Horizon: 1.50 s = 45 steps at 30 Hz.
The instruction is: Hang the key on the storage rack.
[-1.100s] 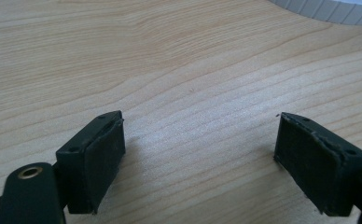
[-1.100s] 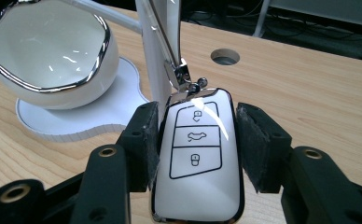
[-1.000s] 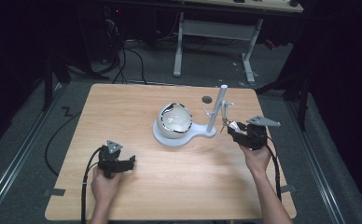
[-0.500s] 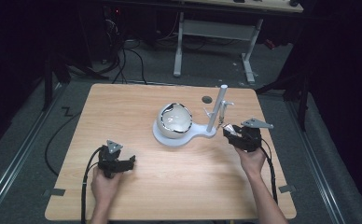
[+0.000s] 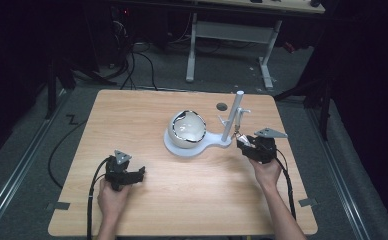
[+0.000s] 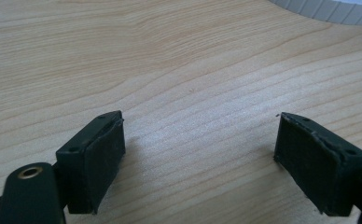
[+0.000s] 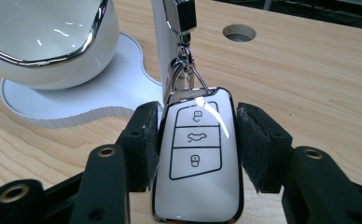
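Observation:
A white key fob with three button icons sits between the pads of my right gripper, which is shut on it. Its key ring runs up to a chrome clasp hanging in front of the white post. In the high view my right gripper is just right of the white stand's post. A glossy white, chrome-edged egg-shaped shell rests on the stand's base. My left gripper lies on the table at the front left, open, with bare wood between its pads.
The wooden table has a round hole behind the stand. Cables trail from both grippers over the front edge. A desk frame and loose cables stand on the dark floor beyond the table.
My right gripper has moved a little to the left, closer to the stand's post, with the fob in it. The left gripper has stayed put.

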Each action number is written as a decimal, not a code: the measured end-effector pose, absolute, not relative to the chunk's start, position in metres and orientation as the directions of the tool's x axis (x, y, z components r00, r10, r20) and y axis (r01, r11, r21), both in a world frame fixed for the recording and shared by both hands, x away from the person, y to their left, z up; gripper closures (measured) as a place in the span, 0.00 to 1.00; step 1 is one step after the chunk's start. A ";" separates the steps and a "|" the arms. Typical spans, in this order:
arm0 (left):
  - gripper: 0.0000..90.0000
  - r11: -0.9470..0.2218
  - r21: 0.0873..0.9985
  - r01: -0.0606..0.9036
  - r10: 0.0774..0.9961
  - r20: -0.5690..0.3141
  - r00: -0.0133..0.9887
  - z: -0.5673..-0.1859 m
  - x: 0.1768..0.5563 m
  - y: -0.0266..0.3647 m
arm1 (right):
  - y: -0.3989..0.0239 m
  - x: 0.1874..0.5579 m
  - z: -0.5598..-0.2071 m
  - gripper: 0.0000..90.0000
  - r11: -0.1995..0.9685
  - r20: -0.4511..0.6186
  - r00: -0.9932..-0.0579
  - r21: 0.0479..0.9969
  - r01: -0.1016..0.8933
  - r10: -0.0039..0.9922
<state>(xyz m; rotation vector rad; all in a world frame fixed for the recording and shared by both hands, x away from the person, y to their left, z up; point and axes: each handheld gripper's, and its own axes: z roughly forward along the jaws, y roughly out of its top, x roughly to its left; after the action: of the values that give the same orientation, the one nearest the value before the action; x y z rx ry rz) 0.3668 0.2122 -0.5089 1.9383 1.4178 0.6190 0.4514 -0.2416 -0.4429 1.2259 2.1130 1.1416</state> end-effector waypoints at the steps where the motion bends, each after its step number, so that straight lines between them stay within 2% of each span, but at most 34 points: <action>1: 0.18 -0.204 0.736 0.645 0.953 -0.003 0.304 -0.509 0.367 0.212 | -0.241 0.452 -0.443 0.56 0.264 0.029 -0.509 0.828 0.495 0.860; 45: 0.18 -0.204 0.736 0.646 0.953 -0.003 0.304 -0.509 0.367 0.212 | -0.229 0.463 -0.462 0.54 0.273 0.043 -0.501 0.796 0.540 0.864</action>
<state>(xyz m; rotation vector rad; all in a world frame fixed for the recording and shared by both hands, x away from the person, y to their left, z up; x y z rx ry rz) 0.3668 0.2122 -0.5089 1.9378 1.4178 0.6188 0.4633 -0.2286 -0.4622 1.2690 2.1485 1.1013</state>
